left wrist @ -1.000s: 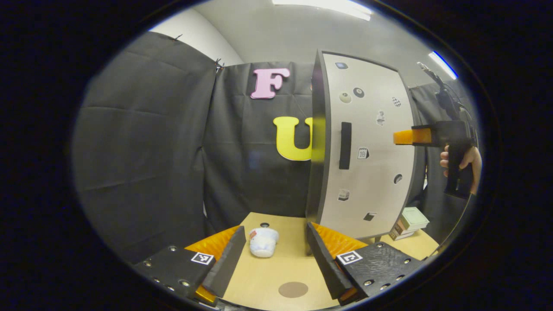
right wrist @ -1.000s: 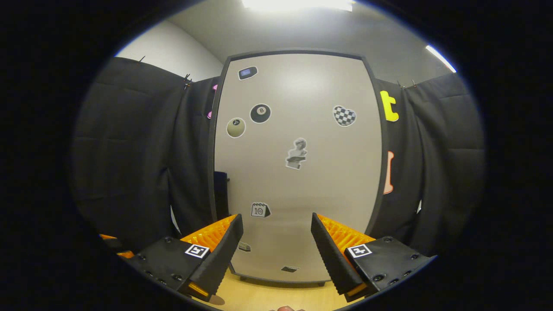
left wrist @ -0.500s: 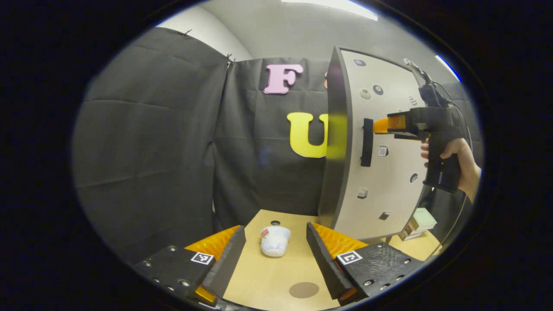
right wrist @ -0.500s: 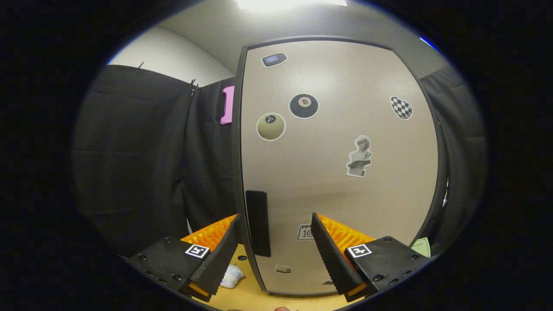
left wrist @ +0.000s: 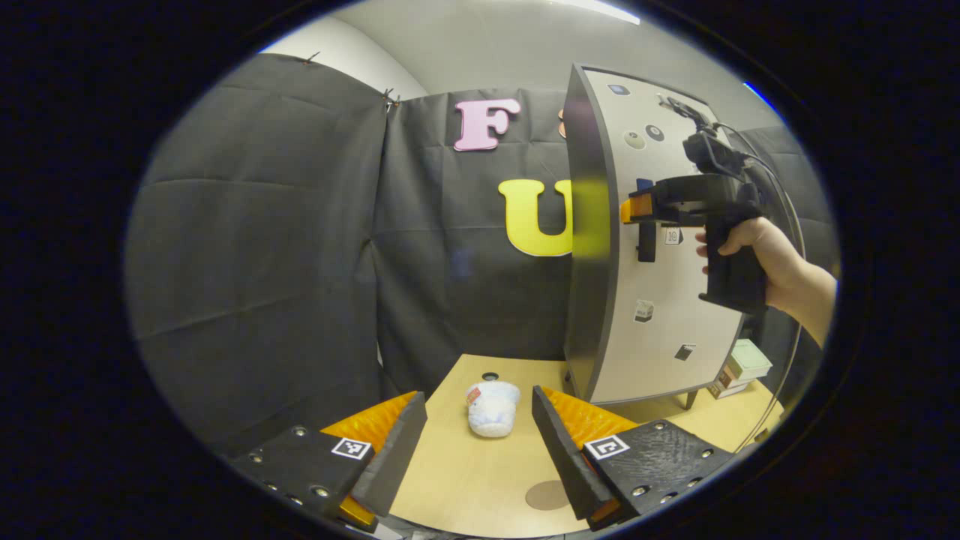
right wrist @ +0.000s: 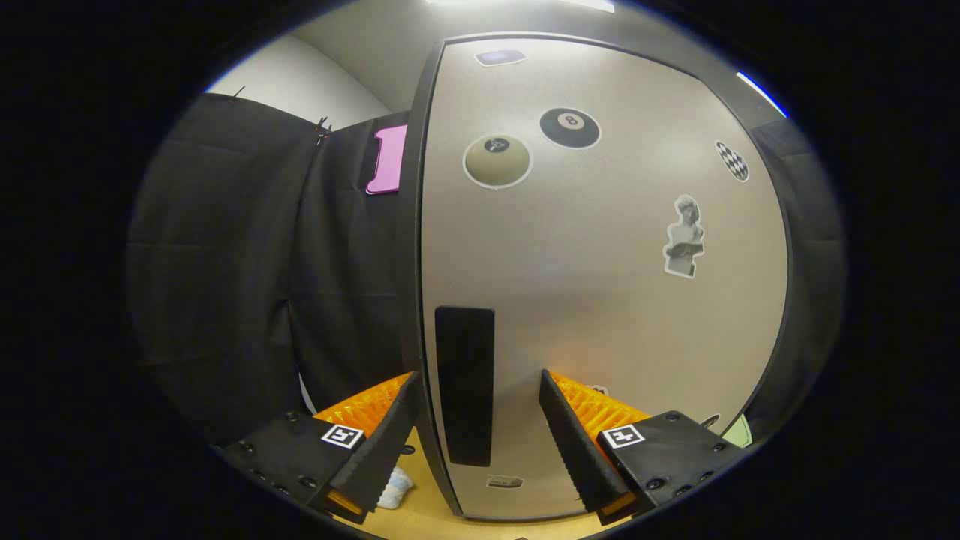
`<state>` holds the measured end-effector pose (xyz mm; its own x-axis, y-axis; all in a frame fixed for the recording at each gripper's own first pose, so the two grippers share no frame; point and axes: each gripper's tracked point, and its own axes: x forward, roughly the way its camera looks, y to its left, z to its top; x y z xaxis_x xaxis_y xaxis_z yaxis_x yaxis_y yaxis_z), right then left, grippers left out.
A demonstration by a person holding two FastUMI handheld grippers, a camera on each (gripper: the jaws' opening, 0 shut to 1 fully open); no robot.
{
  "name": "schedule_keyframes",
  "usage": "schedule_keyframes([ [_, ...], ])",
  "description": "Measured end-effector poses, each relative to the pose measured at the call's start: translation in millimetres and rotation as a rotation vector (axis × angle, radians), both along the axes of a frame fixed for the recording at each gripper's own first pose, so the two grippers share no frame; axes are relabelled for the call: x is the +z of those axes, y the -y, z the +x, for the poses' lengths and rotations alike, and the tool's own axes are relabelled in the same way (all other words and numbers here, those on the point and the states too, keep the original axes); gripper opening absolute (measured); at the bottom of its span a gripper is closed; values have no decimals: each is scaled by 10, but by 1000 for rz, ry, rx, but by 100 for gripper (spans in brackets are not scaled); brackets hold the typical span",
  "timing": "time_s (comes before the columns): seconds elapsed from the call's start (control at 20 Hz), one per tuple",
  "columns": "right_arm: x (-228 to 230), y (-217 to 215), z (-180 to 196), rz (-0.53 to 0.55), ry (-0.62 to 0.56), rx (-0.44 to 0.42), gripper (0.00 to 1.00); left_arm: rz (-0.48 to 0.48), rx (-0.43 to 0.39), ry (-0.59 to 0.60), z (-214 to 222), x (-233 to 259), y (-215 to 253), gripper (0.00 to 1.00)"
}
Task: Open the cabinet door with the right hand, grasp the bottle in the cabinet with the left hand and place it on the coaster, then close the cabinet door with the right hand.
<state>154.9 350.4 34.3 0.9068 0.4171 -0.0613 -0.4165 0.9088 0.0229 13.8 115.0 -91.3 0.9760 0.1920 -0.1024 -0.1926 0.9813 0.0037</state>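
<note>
Door of tall beige cabinet w/ dark edging and stickers [right wrist: 600,300] is shut, so bottle is presumably inside, hidden. Right claw [right wrist: 476,439] is spread wide, nothing gripped, its two fingers straddling the flat black vertical handle [right wrist: 465,382] near the door's free edge; in left gripper view that claw [left wrist: 628,210] sits at 2 o'clock, tips at the handle [left wrist: 646,240], held in a person's hand [left wrist: 750,244]. Prob. lined up this way so the fingers can pinch the handle and swing the door; whether they touch it yet, can't tell. Left claw [left wrist: 476,450] is also released and empty, hanging low over the light wood worktop [left wrist: 465,480], likely waiting for the door to open. Round brown coaster [left wrist: 546,495] lies at 5 o'clock beside its right finger; small white plush toy [left wrist: 491,405] sits between the fingers farther off. Black cloth walls around, ceiling light overhead; small boxes [left wrist: 739,367] by cabinet foot at 4 o'clock.
</note>
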Motion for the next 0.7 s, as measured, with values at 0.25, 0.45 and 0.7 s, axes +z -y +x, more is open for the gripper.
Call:
schedule_keyframes([
  [0.25, -12, -46, 16, 10, -25, -39, 48, -3, 17, -10, -8, -52, -18, 87],
  [0.45, -31, -38, 25, -6, -45, -67, 33, -22, 47, -28, -45, -1, -27, 86],
  [0.7, -35, -43, 26, -37, -24, -76, 31, -69, 54, -14, -93, 21, -47, 87],
])
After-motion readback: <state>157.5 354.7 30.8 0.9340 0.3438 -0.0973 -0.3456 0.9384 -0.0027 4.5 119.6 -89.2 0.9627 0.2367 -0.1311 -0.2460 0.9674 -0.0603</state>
